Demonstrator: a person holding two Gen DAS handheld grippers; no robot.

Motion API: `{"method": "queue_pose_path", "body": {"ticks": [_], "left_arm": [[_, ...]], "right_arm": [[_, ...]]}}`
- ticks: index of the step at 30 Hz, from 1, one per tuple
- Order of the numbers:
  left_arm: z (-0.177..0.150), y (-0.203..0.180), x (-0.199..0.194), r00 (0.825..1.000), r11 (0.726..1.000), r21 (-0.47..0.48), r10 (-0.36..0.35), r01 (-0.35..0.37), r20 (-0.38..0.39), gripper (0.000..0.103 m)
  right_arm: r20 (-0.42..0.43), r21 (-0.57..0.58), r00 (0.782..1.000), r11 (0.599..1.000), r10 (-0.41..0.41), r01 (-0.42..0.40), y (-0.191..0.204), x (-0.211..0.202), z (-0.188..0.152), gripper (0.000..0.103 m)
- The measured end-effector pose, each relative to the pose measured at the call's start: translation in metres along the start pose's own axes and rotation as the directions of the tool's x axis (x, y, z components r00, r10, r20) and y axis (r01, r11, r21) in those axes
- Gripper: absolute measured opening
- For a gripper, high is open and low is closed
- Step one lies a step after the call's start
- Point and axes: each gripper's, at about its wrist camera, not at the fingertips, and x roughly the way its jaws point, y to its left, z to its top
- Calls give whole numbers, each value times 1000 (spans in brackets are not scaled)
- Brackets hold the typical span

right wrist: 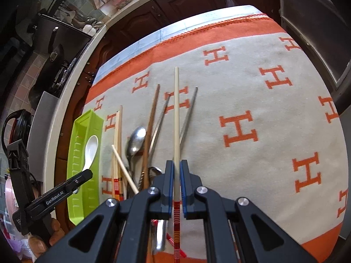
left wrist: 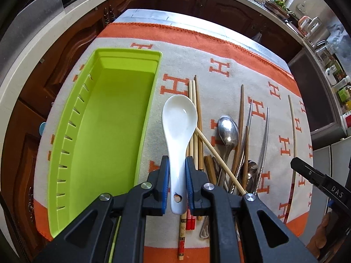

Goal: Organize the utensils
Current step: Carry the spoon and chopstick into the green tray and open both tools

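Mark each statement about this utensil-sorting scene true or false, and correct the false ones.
1. The left gripper is shut on the white ceramic spoon. True.
2. The right gripper holds a metal spoon. False: it grips a pale chopstick.
3. The green tray is full of chopsticks. False: no chopsticks lie in it.
4. A metal spoon lies on the cloth. True.

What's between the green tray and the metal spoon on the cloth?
Left wrist view: between green plastic tray and metal spoon lie wooden chopsticks, with the held white ceramic spoon above.
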Motion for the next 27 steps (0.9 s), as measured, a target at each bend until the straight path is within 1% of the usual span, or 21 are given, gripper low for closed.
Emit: {"method": "queue_pose_path", "body": {"ticks": [3, 6, 9, 11, 13, 17, 19, 22, 25, 27], "left_arm": [[-6, 5, -24, 999, 1000, 19, -7, 6, 47, 11], [-12, 17, -50, 996, 999, 29, -21, 18, 91, 11], [-14, 35, -71, 992, 999, 34, -11, 7, 129, 12], [-15, 50, -79, 989, 999, 32, 7, -12, 148, 12], [-15, 63, -81, 987, 999, 26, 29, -33, 156, 12], [-18, 90, -69, 990, 999, 13, 48, -50, 133, 12], [-21, 99, -59, 991, 998, 15, 57, -59, 119, 12], [-24, 108, -46, 993, 997, 24, 67, -69, 93, 12], [-26, 112, -39, 994, 996, 43, 75, -79, 83, 13], [-26, 114, -40, 994, 996, 47, 66, -70, 90, 19]], "right_arm": [[-12, -46, 998, 997, 63, -63, 26, -5, 1, 6], [-43, -96, 991, 986, 130, -133, 59, -4, 1, 6], [-89, -137, 978, 971, 187, -198, 96, 4, -1, 6], [-123, -160, 971, 961, 206, -224, 120, 15, -3, 6], [-152, -180, 966, 955, 210, -236, 143, 29, -4, 6], [-212, -172, 955, 954, 209, -247, 174, 60, -8, 6], [-236, -157, 949, 956, 208, -249, 183, 72, -11, 6], [-250, -146, 949, 961, 194, -235, 191, 88, -14, 6], [-265, -123, 945, 965, 194, -232, 195, 100, -16, 7], [-266, -109, 945, 969, 188, -224, 197, 106, -17, 7]]}}
